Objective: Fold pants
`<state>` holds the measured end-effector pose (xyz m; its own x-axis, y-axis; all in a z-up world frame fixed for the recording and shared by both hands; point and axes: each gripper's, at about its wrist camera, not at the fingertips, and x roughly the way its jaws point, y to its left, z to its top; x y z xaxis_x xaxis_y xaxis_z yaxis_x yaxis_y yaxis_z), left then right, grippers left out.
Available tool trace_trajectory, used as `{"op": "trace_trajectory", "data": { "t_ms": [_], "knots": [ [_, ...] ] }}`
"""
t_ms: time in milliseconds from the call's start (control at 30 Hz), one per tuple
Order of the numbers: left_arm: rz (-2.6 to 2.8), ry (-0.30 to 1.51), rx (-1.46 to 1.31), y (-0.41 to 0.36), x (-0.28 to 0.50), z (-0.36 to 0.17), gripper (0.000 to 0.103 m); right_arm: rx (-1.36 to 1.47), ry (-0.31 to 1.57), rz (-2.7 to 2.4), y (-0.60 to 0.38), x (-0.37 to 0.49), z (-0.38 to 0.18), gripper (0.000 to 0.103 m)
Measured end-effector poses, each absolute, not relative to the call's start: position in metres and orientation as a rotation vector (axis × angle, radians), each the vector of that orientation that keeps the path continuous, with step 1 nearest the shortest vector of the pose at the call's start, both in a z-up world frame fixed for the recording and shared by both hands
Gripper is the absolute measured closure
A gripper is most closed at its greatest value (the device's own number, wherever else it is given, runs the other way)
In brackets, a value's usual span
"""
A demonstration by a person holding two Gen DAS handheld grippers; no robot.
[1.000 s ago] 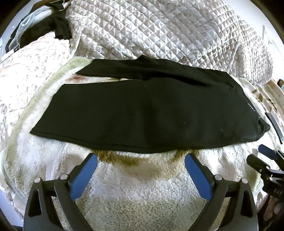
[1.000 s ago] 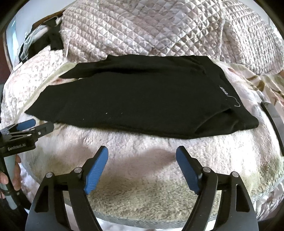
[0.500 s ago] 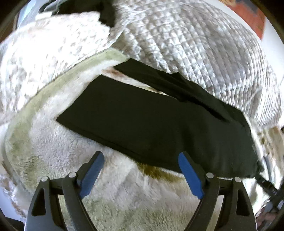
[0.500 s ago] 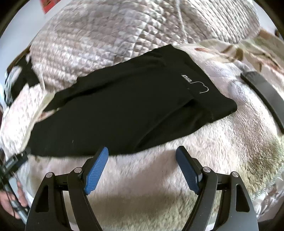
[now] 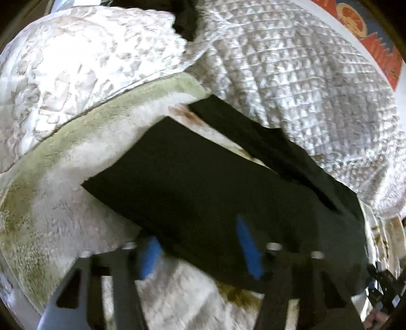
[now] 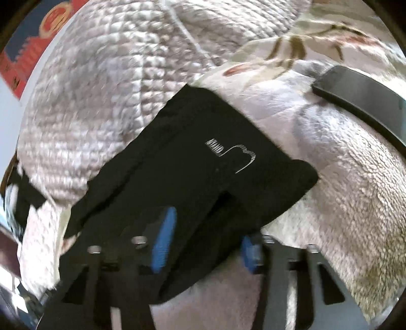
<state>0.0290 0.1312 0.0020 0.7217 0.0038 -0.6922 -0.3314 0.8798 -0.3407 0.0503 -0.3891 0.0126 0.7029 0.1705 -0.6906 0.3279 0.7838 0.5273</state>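
Black pants point(image 5: 203, 182) lie folded lengthwise on a fluffy cream blanket point(image 5: 63, 215). The left wrist view shows the leg-hem end; my left gripper point(image 5: 200, 248) is open, its blue-padded fingers straddling the near long edge of the pants. The right wrist view shows the waist end point(image 6: 203, 162) with a small white logo point(image 6: 233, 154). My right gripper point(image 6: 205, 246) is open, its blue-padded fingers straddling the near edge there, left finger over the cloth. Both views are motion-blurred.
A quilted silver-grey cover point(image 5: 291, 76) is heaped behind the pants. A black phone point(image 6: 362, 104) lies on the blanket right of the waist. A dark garment point(image 5: 182, 17) lies at the far back. A red poster point(image 5: 368, 33) hangs on the wall.
Both grippers moved forward and down, from hovering in front of the pants to straddling its near edge. The left one swung toward the hem end, the right toward the waist. Both jaws stayed open.
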Motion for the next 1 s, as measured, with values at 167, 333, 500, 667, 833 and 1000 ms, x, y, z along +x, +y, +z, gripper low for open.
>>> {"op": "trace_trajectory", "data": {
  "t_ms": [167,333,500,667,833,1000],
  "knots": [
    [0.23,0.76,-0.455,0.135,0.035,-0.001,0.088,0.738,0.802,-0.109,-0.402,0.056,0.004,0.092],
    [0.21,0.769,-0.454,0.135,0.035,0.002,0.099,0.747,0.778,-0.08,-0.401,0.05,0.018,0.098],
    [0.14,0.73,-0.491,0.14,0.008,0.029,0.099,0.768,0.772,-0.034,-0.402,0.034,0.045,0.099],
    [0.133,0.713,-0.482,0.148,-0.039,0.044,0.099,0.756,0.79,-0.011,-0.403,-0.005,0.067,0.099],
    [0.141,0.789,-0.478,0.147,-0.064,0.022,0.099,0.747,0.859,-0.055,-0.408,-0.04,0.053,0.099],
    [0.151,0.849,-0.456,0.142,-0.07,0.005,0.099,0.764,0.934,-0.106,-0.41,-0.044,0.03,0.098]
  ]
}}
